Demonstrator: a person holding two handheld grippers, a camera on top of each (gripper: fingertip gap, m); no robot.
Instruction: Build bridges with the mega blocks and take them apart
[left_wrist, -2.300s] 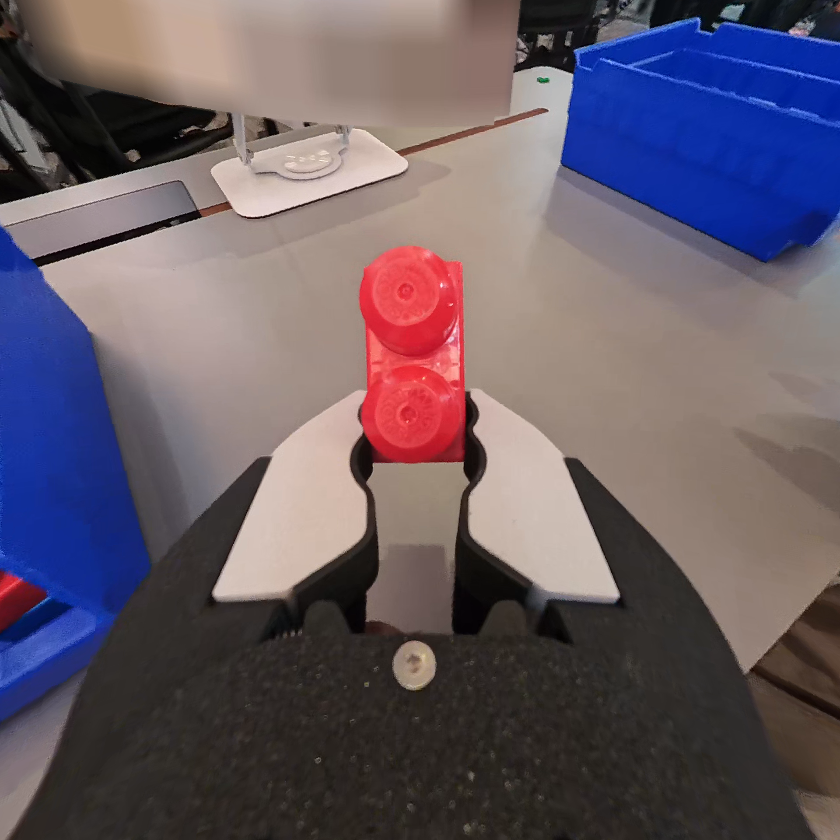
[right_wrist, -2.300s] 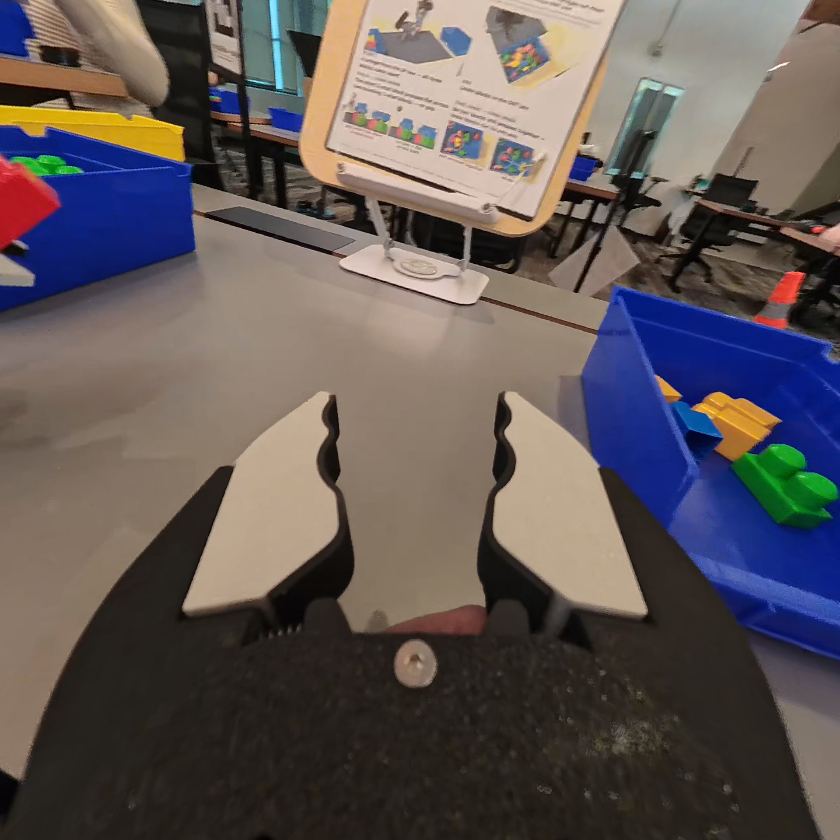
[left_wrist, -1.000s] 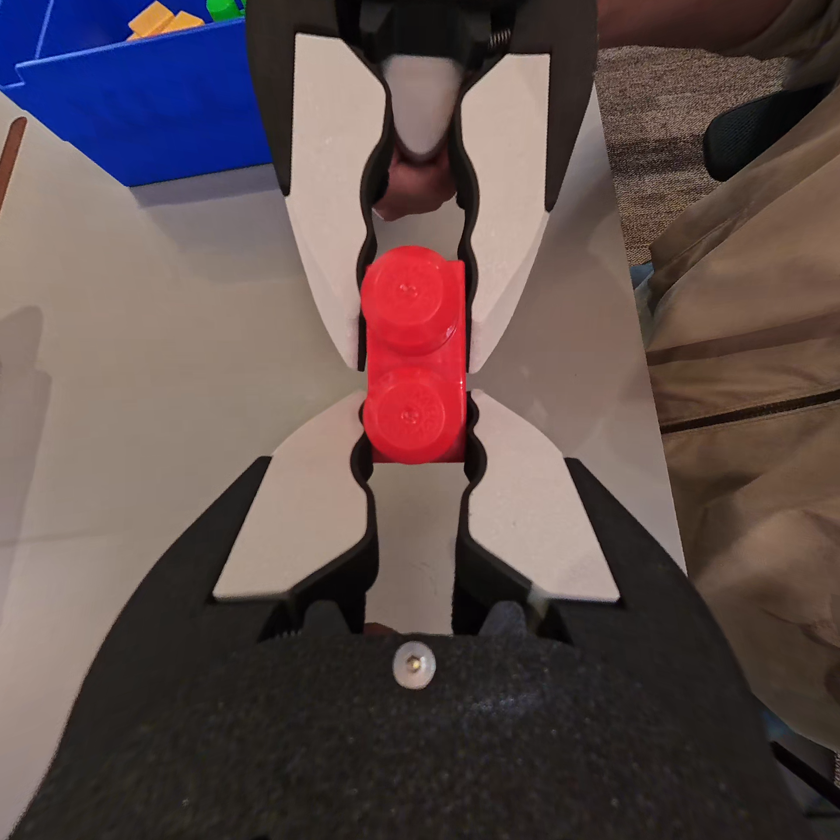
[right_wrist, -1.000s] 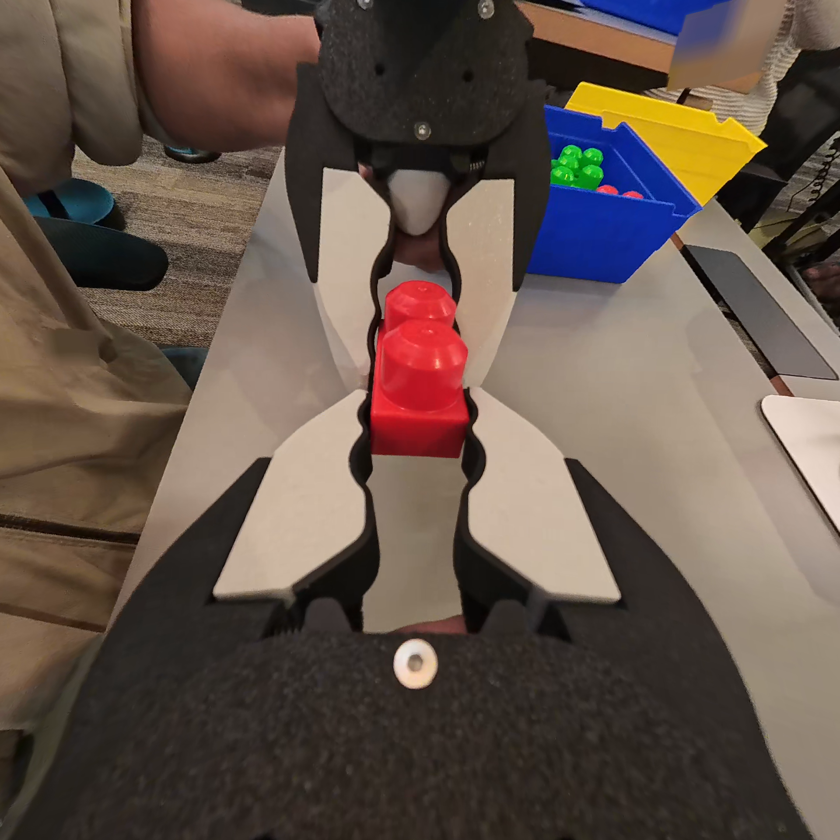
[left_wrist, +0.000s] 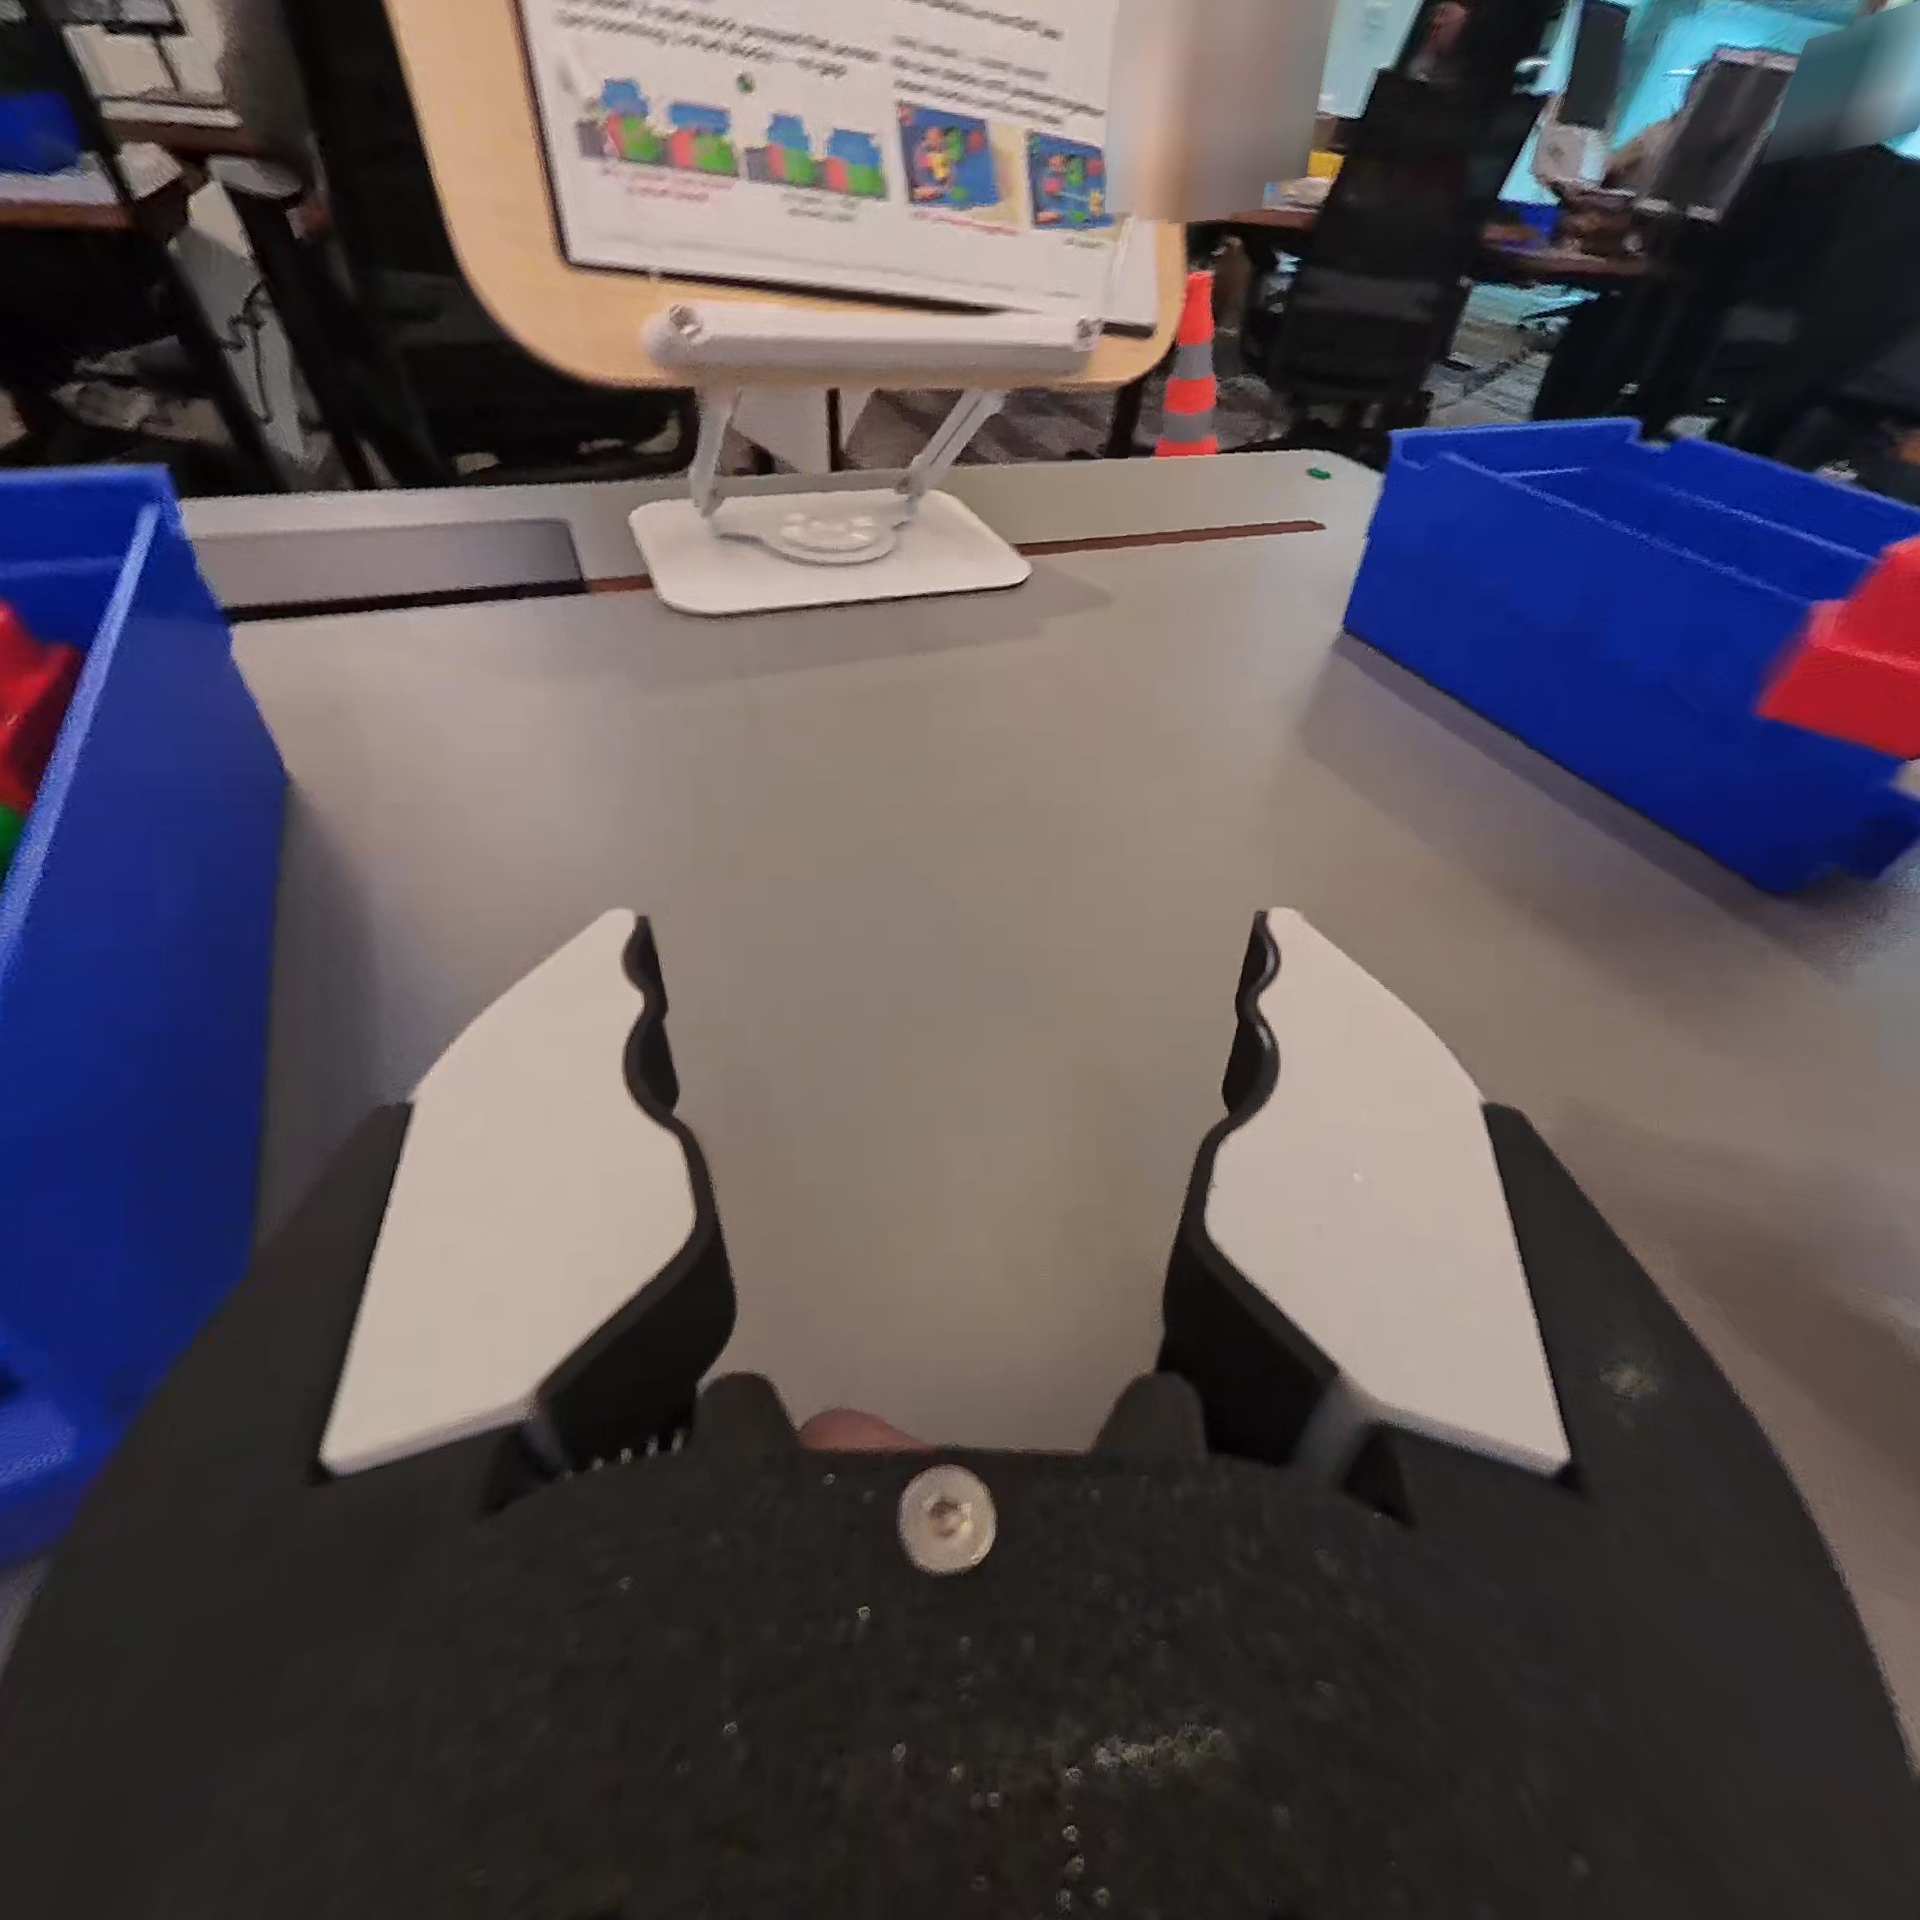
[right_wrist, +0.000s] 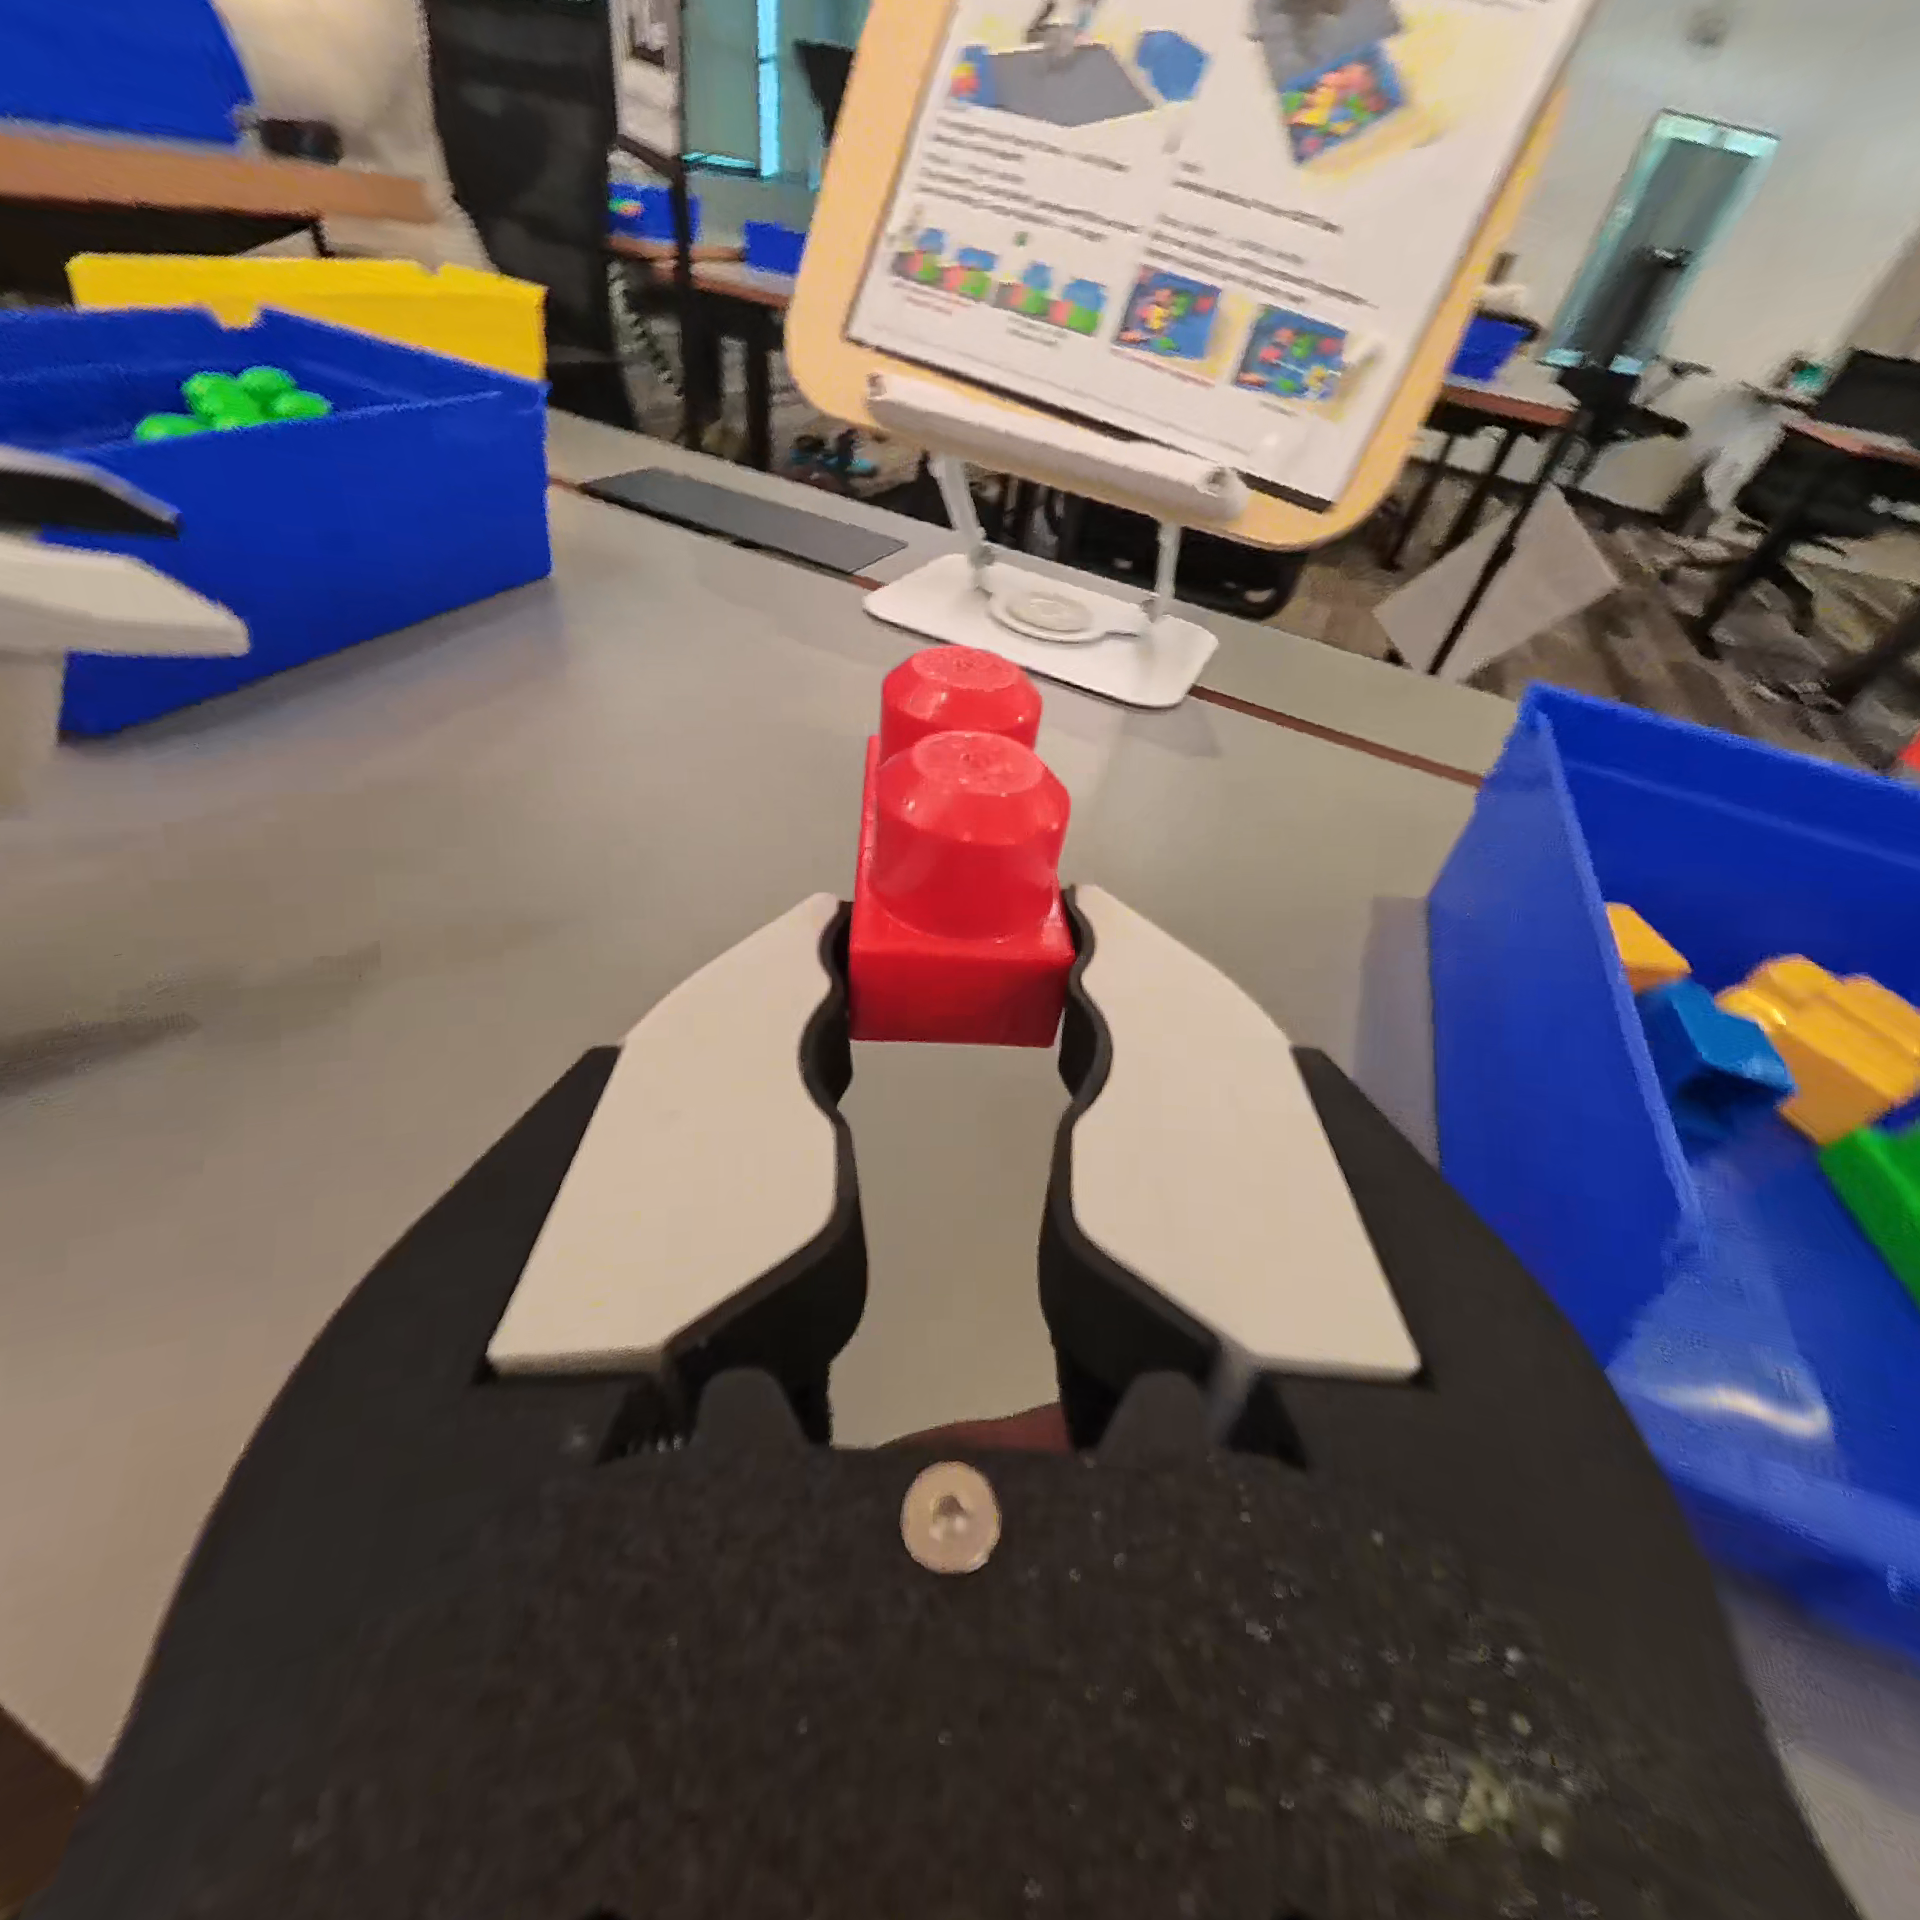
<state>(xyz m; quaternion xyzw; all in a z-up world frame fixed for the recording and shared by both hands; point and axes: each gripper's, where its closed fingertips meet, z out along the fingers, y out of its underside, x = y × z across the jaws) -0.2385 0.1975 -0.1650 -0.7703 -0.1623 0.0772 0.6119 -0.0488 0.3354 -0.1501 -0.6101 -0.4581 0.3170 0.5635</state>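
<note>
1. Fingertips of the right gripper (right_wrist: 956, 935) pinch the near end of a red two-stud block (right_wrist: 958, 883), one finger against each side wall.
2. Only the near stud sits between the tips; the far stud juts out past them, studs pointing up.
3. Held this way, the block hangs above the grey table (right_wrist: 416, 883), between a blue bin (right_wrist: 312, 530) with green blocks on the left and a blue bin (right_wrist: 1538, 1039) with yellow, blue and green blocks on the right.
4. Spread wide, the left gripper (left_wrist: 945, 935) has nothing between its fingers, only bare table (left_wrist: 935, 831) beneath.
5. At the right edge of the left wrist view, the red block (left_wrist: 1860, 665) shows blurred.
6. Behind the table stands an instruction sheet on a stand (left_wrist: 831, 343).
</note>
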